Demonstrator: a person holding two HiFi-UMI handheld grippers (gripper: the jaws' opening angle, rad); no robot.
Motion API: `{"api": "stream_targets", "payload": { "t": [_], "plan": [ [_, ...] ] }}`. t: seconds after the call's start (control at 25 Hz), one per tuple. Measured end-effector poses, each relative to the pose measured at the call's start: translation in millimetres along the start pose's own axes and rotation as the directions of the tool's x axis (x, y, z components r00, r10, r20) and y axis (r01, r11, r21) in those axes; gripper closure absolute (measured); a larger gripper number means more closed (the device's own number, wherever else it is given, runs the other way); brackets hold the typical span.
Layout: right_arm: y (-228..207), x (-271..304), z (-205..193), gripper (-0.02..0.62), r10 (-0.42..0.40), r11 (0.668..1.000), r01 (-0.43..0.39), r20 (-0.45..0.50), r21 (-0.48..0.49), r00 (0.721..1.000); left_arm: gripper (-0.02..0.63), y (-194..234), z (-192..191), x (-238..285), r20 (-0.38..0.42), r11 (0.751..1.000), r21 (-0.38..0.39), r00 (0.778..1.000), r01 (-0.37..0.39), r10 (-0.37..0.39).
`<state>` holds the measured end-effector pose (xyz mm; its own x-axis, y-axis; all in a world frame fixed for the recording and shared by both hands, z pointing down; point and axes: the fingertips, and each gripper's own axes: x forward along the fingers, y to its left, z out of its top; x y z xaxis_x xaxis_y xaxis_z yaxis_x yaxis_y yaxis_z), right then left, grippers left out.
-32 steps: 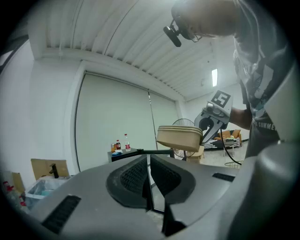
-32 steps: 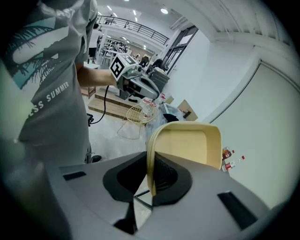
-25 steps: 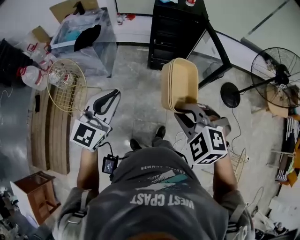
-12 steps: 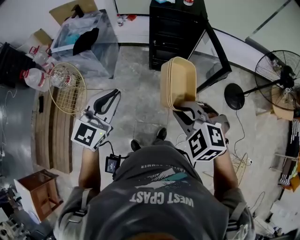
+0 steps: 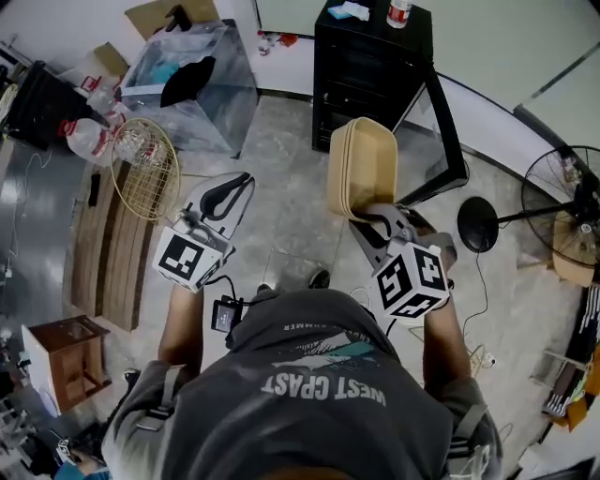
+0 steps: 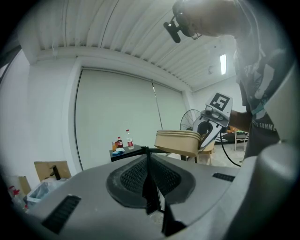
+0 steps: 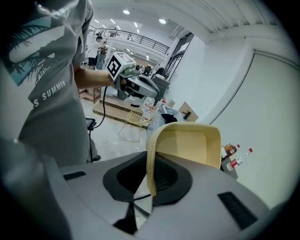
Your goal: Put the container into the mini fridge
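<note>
A tan rectangular container (image 5: 361, 169) hangs in front of me, tilted on its side, with my right gripper (image 5: 373, 214) shut on its near rim. In the right gripper view the rim (image 7: 150, 159) is pinched between the dark pads. The black mini fridge (image 5: 370, 66) stands just beyond the container, its glass door (image 5: 441, 141) swung open to the right. My left gripper (image 5: 240, 182) is held left of the container, jaws shut and empty. The left gripper view shows its pads (image 6: 136, 176) meeting, with the container (image 6: 178, 142) beyond them.
A bottle (image 5: 398, 11) and a cloth sit on the fridge top. A clear bin (image 5: 192, 70), a wire basket (image 5: 150, 169), water bottles (image 5: 89, 141) and wooden pallets (image 5: 108, 253) fill the left. A standing fan (image 5: 562, 183) and its base (image 5: 480, 225) are at the right.
The whole scene has shifted down in the head view, so the fridge and its open door are closer. The container stays in the right gripper's grip. The left gripper has drifted slightly right.
</note>
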<state>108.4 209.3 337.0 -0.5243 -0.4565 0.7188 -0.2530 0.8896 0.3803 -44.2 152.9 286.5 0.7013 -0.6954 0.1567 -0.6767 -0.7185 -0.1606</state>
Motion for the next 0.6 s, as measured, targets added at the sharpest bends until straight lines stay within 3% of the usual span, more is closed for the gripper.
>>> {"api": "stream_targets", "payload": {
  "t": [0.28, 0.6],
  "plan": [
    [-22.0, 10.3, -5.8, 0.551, 0.017, 1.000, -0.016, 0.020, -0.013, 1.000, 0.569, 5.3, 0.8, 23.2, -0.020, 1.000, 0.005, 1.000, 0.001, -0.001],
    [-45.2, 34.9, -13.8, 0.551, 0.012, 0.999, -0.011, -0.009, 0.032, 1.000, 0.569, 17.8, -10.3, 60.5, -0.026, 0.997, -0.010, 0.997, 0.078, -0.078]
  ]
}}
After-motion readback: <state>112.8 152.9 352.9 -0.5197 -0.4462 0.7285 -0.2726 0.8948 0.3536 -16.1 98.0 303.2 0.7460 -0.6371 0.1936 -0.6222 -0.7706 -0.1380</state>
